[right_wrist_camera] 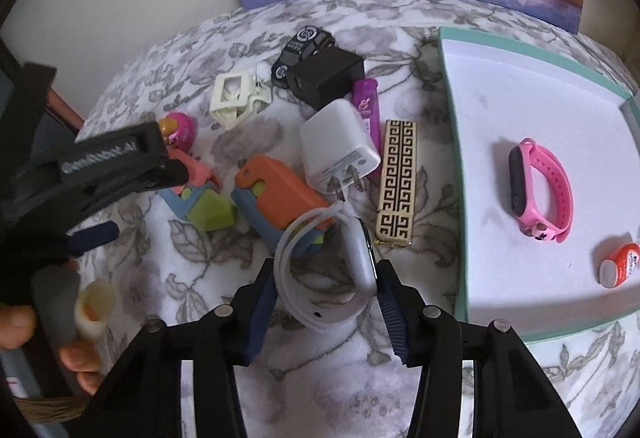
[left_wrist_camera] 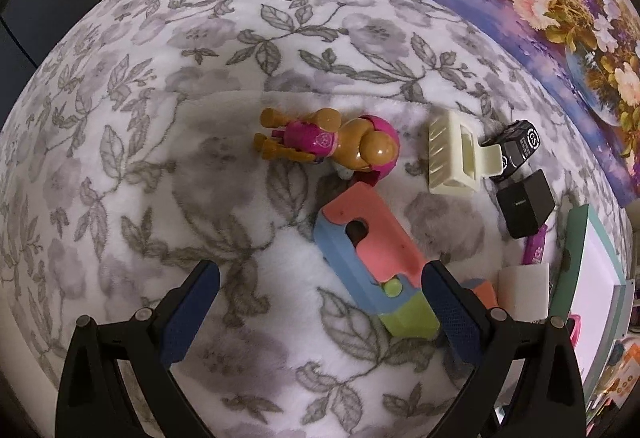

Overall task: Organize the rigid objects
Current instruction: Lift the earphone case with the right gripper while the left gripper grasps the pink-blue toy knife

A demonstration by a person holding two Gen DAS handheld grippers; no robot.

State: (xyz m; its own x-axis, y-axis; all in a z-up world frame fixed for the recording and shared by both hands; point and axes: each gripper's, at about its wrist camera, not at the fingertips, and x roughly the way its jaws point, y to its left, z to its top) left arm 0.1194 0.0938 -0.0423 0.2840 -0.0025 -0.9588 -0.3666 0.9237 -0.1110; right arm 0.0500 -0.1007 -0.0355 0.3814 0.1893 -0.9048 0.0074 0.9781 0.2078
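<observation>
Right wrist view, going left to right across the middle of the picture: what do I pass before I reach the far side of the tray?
pink toy figure → cream hair claw → white charger → gold patterned case → teal tray edge → pink smart band → small orange item

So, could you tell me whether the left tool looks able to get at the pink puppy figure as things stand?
Probably yes: the left tool is open, and the puppy figure lies clear on the blanket, past the block toy.
</observation>
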